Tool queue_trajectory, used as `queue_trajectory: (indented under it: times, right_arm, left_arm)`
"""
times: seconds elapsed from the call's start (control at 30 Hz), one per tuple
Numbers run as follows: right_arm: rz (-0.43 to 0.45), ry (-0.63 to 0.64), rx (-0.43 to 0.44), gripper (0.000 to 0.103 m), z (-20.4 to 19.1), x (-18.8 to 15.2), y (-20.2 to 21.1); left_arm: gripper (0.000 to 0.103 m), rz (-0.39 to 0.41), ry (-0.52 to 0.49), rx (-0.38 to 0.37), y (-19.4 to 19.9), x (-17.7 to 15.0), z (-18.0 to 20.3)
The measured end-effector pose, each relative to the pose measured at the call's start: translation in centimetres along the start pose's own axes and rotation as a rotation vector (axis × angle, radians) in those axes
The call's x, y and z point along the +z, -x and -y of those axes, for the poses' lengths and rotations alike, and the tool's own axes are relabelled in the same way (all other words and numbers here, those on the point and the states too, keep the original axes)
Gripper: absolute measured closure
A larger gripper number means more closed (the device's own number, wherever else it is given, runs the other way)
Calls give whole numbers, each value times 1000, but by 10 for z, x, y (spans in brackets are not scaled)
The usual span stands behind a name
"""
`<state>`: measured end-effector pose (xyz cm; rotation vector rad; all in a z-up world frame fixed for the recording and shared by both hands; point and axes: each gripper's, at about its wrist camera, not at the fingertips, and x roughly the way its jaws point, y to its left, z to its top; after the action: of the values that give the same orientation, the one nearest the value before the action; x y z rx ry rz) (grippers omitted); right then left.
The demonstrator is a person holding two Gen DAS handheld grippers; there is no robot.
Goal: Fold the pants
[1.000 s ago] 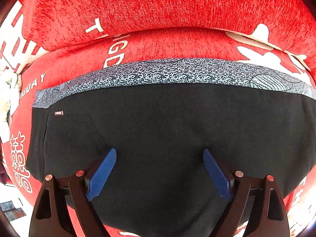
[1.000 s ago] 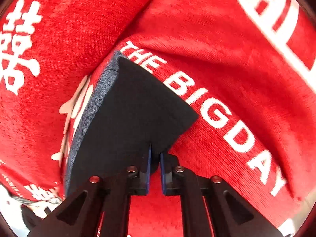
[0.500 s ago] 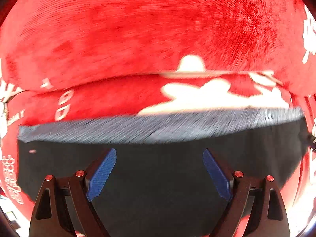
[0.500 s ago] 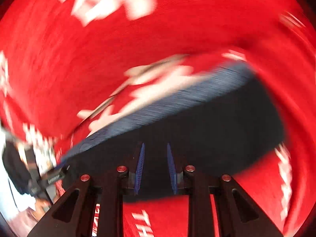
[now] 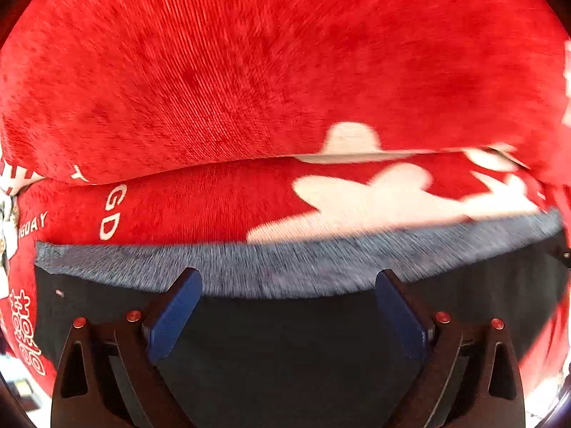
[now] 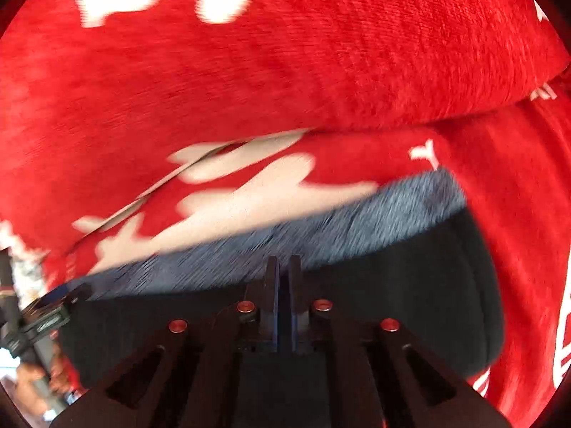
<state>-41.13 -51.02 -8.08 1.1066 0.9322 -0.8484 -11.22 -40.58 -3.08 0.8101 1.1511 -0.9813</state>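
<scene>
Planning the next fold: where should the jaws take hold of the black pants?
Probably the grey waistband, at its free left corner, coming from above with one jaw slid under the edge. The pants lie flat on the red cover, so only edges offer purchase.

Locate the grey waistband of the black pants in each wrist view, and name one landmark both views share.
Left wrist view: the grey waistband runs as a blurred band across the lower middle, just above the pants' black cloth.
Right wrist view: the grey waistband slants from lower left up to the right, just beyond the shut fingers.
Shared landmark: the white pattern on the red blanket, bordering the waistband's far edge.
</scene>
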Motion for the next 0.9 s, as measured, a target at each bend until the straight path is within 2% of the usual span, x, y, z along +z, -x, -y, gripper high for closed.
queue_trajectory:
  times: [0.1,0.2,0.3,0.33,0.4,0.57,0.67,0.8,0.9]
  right_arm:
    - [-43,52,109,95,-22,-34,19]
    - [-108,105,187,95,-50,-72,18]
    - [-166,140,139,95,-68,-95,-13]
    - [-165,141,119,99,-72,-100,-22]
    - [-143,98,146,99,-62,-104,-20]
    - [-148,1,112,98,-30,-107,3]
    - [-160,-48,80,89,-16,-117,8]
    - [-179,-142,90,87,2,-141,16]
    - [-188,-174,93,87,10,-152,22]
  left_arm:
    - [4,-10,-83,-37,21,-25,19]
    - [4,-50,-187,-46,19,-56,52]
    - [3,-114,-250,29,-5,-88,66]
    - [3,-86,-219,22,-3,-95,61]
    - [3,-114,-172,1,-2,-91,52]
    - [3,-143,-126,26,10,-88,36]
    - [3,-135,-106,29,21,-90,32]
    - [3,-146,-108,20,27,-97,41]
    - [3,-151,-139,14,35,-115,66]
